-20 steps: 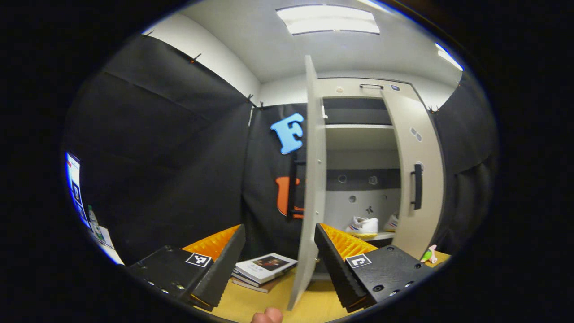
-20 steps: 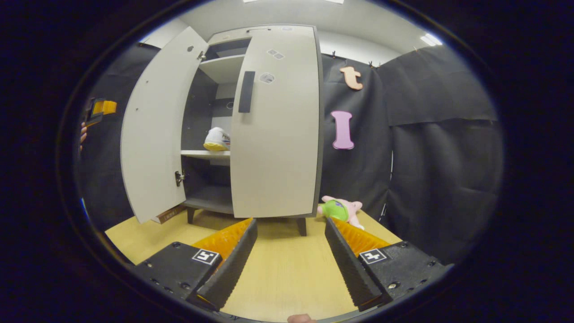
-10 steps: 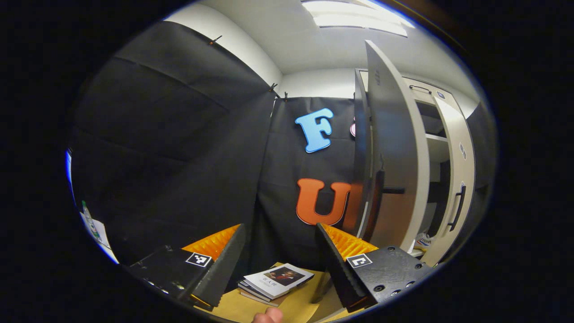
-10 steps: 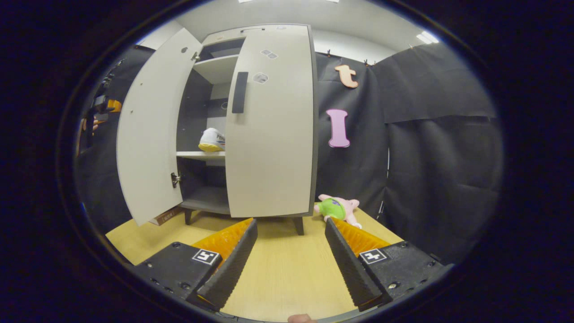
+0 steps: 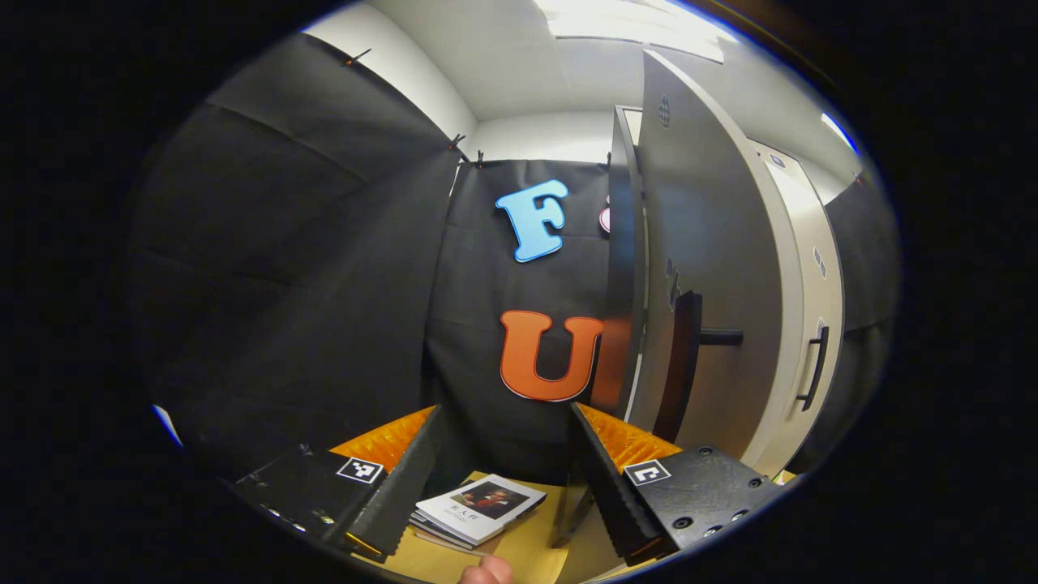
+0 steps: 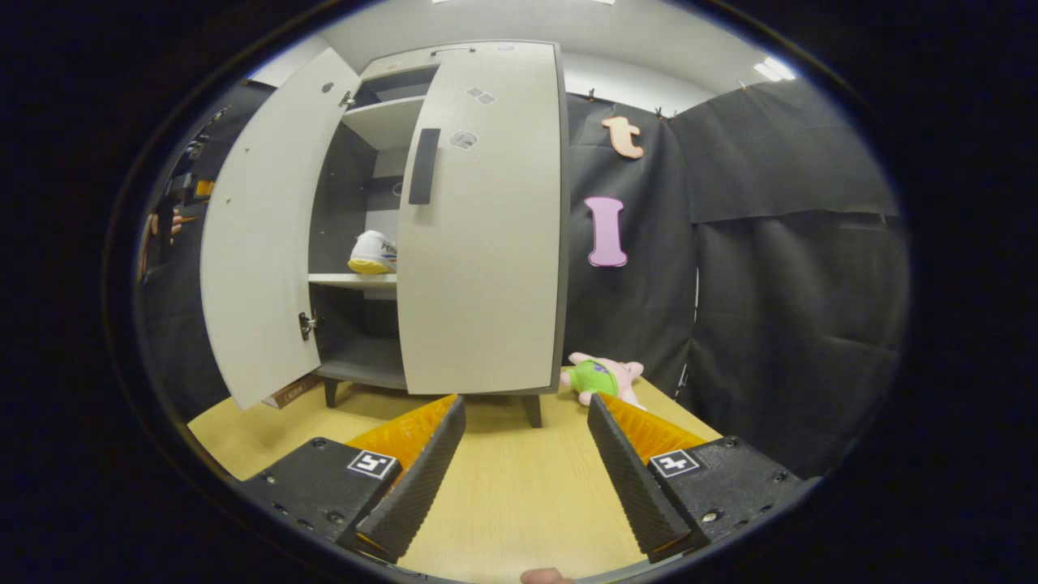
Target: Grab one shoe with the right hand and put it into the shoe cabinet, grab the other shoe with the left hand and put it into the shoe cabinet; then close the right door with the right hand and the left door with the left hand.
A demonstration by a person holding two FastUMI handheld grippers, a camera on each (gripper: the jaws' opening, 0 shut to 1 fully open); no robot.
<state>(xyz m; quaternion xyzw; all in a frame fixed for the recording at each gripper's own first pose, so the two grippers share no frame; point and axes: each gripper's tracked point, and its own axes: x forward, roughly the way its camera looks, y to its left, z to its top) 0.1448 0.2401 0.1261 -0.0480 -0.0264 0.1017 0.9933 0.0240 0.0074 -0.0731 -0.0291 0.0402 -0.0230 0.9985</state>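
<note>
Shoes sit shelved: one white shoe [image 6: 371, 252] shows inside the shoe cabinet [image 6: 381, 122]. Left tongs [image 5: 507, 462], open and empty, sit just outside the left door [image 5: 714, 268], handle [image 5: 677, 365] rightward; right tongs [image 6: 525, 462] hang open, well back.

shoe [image 6: 371, 253] half hidden behind right door [image 6: 478, 227], second shoe unseen

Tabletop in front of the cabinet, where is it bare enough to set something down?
Bare wood between the cabinet and the right tongs. Crowded spots: the plush toy at its right foot, books beyond the open left door.
</note>
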